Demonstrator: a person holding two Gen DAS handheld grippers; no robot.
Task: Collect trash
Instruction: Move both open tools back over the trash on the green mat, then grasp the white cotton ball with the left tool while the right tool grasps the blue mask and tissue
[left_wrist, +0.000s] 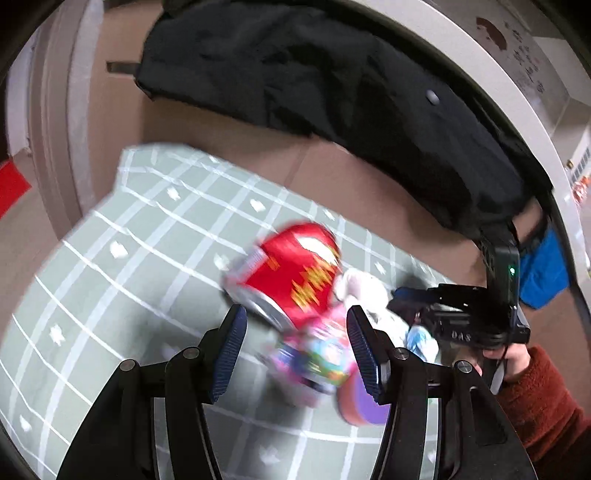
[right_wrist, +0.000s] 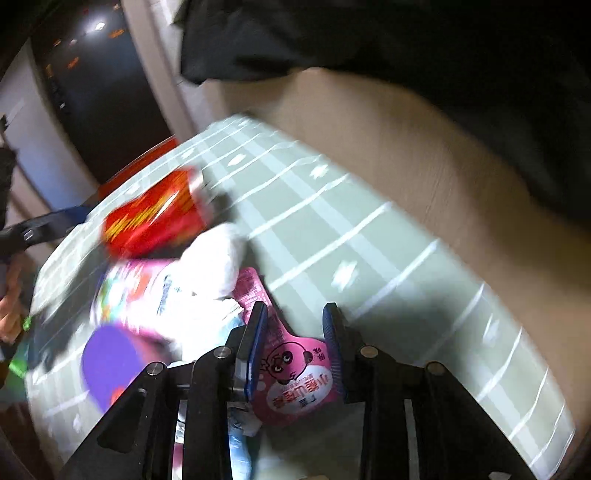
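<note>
A pile of trash lies on a green checked tablecloth (left_wrist: 122, 229): a red can (left_wrist: 295, 273) on its side, a colourful pink wrapper (left_wrist: 317, 354), white crumpled paper (left_wrist: 362, 291) and a purple round lid (left_wrist: 364, 406). My left gripper (left_wrist: 293, 332) is open, its fingers on either side of the pink wrapper, just in front of the can. In the right wrist view my right gripper (right_wrist: 295, 332) has a pink snack pouch (right_wrist: 295, 384) between its fingers, with a gap on the right side. The can (right_wrist: 155, 218), white paper (right_wrist: 218, 258) and purple lid (right_wrist: 110, 362) lie to its left.
A brown cardboard wall (left_wrist: 369, 184) stands behind the cloth, with a black garment (left_wrist: 332, 81) draped over it. A blue bag (left_wrist: 543, 273) hangs at the right. The right gripper's body (left_wrist: 469, 317) and the hand in a red sleeve show at the right.
</note>
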